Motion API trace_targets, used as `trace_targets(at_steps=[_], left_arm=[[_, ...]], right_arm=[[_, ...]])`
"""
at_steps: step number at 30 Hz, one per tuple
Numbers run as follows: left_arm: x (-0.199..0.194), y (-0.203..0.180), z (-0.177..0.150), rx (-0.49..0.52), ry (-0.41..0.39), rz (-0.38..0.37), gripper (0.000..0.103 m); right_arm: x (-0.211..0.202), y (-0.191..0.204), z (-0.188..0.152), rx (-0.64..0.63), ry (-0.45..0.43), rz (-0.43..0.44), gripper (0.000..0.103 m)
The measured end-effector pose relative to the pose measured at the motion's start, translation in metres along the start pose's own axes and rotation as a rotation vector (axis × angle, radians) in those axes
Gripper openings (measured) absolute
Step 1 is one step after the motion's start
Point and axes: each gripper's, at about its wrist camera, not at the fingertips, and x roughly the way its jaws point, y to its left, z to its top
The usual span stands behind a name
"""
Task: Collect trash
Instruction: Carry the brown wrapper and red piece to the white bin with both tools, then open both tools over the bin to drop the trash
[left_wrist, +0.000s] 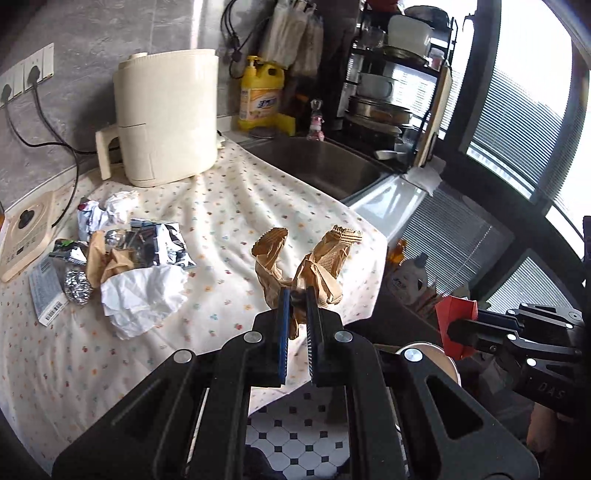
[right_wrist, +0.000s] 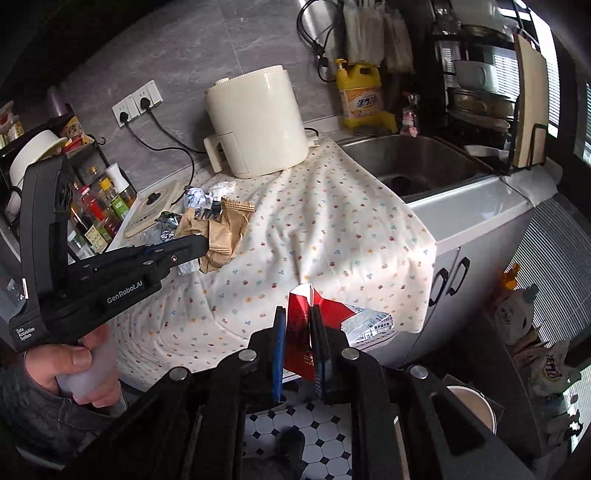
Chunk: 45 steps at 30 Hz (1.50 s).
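Left gripper (left_wrist: 298, 295) clamped on crumpled brown wrapper (left_wrist: 317, 258), right gripper (right_wrist: 300, 321) pinching red carton (right_wrist: 314, 306), both off the cloth's (right_wrist: 314, 229) edge; rest of trash pile (left_wrist: 122, 258) sitting by air fryer (left_wrist: 166, 114).

My left gripper (left_wrist: 298, 295): jaws clamped on a crumpled brown paper wrapper (left_wrist: 314, 264), pointing forward and down, carried clear of the surface. My right gripper (right_wrist: 300, 325): jaws clamped on a flattened red carton (right_wrist: 310, 314), likewise angled downward. My left hand (right_wrist: 74, 373): bare fingers wrapped round the white handle under its gripper, grey sleeve at the wrist.
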Motion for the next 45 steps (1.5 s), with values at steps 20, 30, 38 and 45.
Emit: trace_targets(at_steps=[20, 30, 38, 45], left_arm=[[0.105, -0.151, -0.064, 0.063, 0.225, -0.164, 0.009], [0.14, -0.198, -0.096, 0.092, 0.315, -0.243, 0.009], [0.161, -0.229, -0.107, 0.096, 0.395, -0.364, 0.065], [0.131, -0.197, -0.083, 0.084, 0.302, -0.286, 0.081]], right_arm=[[0.002, -0.19, -0.118, 0.276, 0.211, -0.162, 0.047], [-0.032, -0.234, -0.147, 0.349, 0.255, -0.331, 0.07], [-0.064, -0.248, -0.157, 0.402, 0.226, -0.414, 0.081], [-0.059, -0.228, -0.139, 0.383, 0.204, -0.374, 0.086]])
